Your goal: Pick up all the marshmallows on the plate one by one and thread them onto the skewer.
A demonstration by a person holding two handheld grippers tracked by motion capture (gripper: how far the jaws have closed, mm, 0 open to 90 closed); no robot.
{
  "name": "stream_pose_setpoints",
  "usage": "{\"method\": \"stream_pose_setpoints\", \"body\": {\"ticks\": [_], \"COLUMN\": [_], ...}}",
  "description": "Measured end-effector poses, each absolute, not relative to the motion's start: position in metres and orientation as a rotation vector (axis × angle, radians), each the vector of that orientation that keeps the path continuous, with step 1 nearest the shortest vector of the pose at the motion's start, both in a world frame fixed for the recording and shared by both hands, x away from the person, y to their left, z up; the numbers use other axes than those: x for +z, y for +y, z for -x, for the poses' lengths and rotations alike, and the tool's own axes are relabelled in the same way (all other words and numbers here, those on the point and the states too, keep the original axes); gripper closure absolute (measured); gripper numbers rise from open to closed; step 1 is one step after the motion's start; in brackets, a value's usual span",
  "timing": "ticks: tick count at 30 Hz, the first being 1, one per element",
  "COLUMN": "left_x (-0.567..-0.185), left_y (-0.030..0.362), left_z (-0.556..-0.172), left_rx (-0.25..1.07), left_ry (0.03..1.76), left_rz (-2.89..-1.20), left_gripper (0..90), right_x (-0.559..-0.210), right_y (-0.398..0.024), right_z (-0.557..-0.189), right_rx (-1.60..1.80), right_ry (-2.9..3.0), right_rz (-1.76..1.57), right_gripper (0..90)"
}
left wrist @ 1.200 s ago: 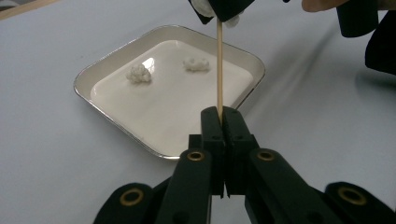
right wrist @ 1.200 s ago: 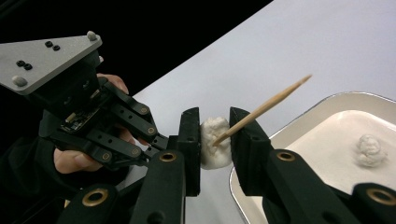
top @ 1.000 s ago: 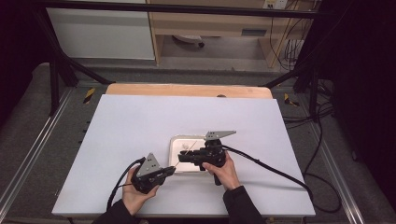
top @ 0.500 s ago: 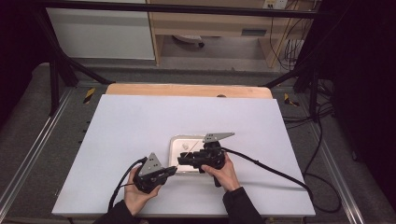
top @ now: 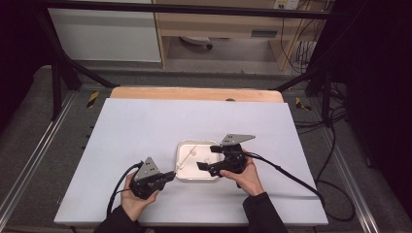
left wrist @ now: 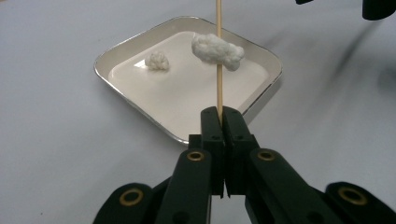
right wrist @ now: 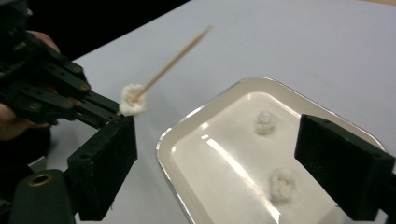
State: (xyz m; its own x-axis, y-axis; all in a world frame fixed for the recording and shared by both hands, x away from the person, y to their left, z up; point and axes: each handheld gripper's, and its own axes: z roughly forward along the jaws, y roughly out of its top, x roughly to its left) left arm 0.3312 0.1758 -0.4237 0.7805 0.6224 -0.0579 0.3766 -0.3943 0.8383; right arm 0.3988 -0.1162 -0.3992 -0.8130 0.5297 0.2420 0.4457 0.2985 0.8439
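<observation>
Left gripper [left wrist: 219, 116] is clamped tight on the wooden skewer [left wrist: 218, 56], which carries one white fluffy piece [left wrist: 217, 50] threaded on it above the tray [top: 180, 169]. I see the skewer angled up over the tray's left edge. Right gripper [right wrist: 224, 154] jaws have just been opening; they now stand wide over the tray with nothing between them. Two more white pieces [right wrist: 265, 122] lie in the tray, mid-table, between both hands.

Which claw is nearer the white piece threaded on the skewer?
Left. The left claw grips the skewer just below the white piece; the right claw stands open over the tray.
</observation>
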Motion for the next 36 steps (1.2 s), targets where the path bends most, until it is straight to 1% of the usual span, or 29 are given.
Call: {"method": "stream_pose_setpoints", "body": {"ticks": [4,14,22,31,36], "left_x": [-0.424,-0.425,-0.425,-0.425,-0.426], "left_y": [0.181,0.186,0.186,0.185,0.185], "left_z": [-0.332,-0.333,-0.333,-0.333,-0.333], "left_rx": [0.326,0.33,0.326,0.323,0.324], "left_ry": [0.756,0.765,0.765,0.763,0.76], "left_rz": [-2.024,-2.029,-2.029,-2.03,-2.03], "left_gripper": [88.8,88.8,88.8,88.8,88.8], "right_x": [-0.405,-0.419,-0.43,-0.445,-0.449], "right_y": [-0.119,-0.117,-0.114,-0.109,-0.108], "right_z": [-0.403,-0.421,-0.429,-0.432,-0.433], "right_rx": [1.449,1.288,1.249,1.177,1.171], "right_ry": [2.474,2.485,2.497,2.529,2.537], "right_rz": [-0.936,-0.981,-0.947,-0.933,-0.923], "right_gripper": [10.7,10.6,27.5,49.1,57.2]}}
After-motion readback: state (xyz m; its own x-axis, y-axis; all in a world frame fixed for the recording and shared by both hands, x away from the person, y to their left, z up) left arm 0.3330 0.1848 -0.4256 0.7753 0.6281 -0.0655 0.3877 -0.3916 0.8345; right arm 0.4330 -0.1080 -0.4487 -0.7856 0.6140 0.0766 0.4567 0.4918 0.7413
